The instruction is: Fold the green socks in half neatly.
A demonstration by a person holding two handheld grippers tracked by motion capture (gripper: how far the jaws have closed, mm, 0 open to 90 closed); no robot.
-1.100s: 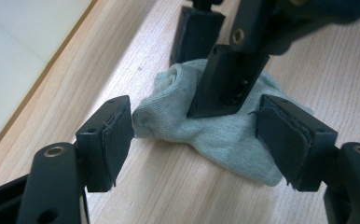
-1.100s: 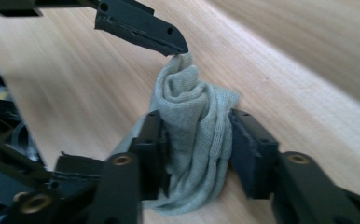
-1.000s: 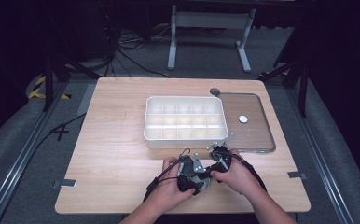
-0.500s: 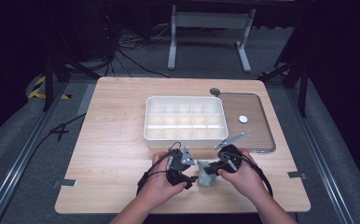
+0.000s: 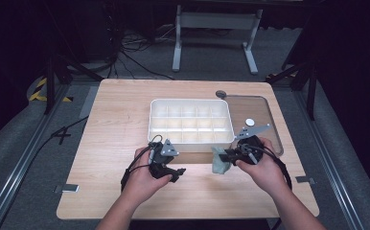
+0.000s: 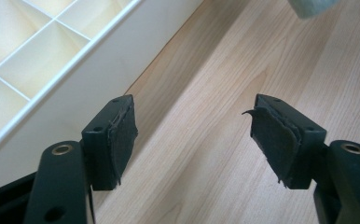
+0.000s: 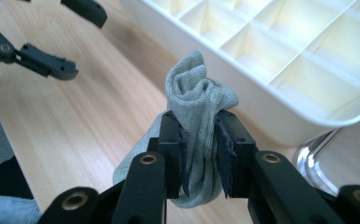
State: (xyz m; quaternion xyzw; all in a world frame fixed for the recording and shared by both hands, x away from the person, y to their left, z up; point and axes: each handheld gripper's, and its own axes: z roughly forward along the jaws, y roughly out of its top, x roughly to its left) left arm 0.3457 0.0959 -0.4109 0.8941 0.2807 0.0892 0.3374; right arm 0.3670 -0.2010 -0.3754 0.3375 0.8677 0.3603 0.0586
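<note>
1 crumpled knit cloth [image 7: 197,100] pinched in right tool [image 7: 200,154].

Bunched grey-green cloth [image 7: 199,116] pinched in right claw [image 7: 200,140], beside compartment tray [image 7: 280,70].

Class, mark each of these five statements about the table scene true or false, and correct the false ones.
1. The right claw is shut on a grey-green cloth. True.
2. The left claw grips the cloth too. False: its jaws stand open over bare wood, holding nothing.
3. The white compartment tray holds several cloths. False: the compartments that show look empty.
4. The cloth is held outside the tray, near its front right corner. True.
5. The tray sits at the table's left edge. False: it sits near the middle, with a clear lid lying on its right side.
</note>
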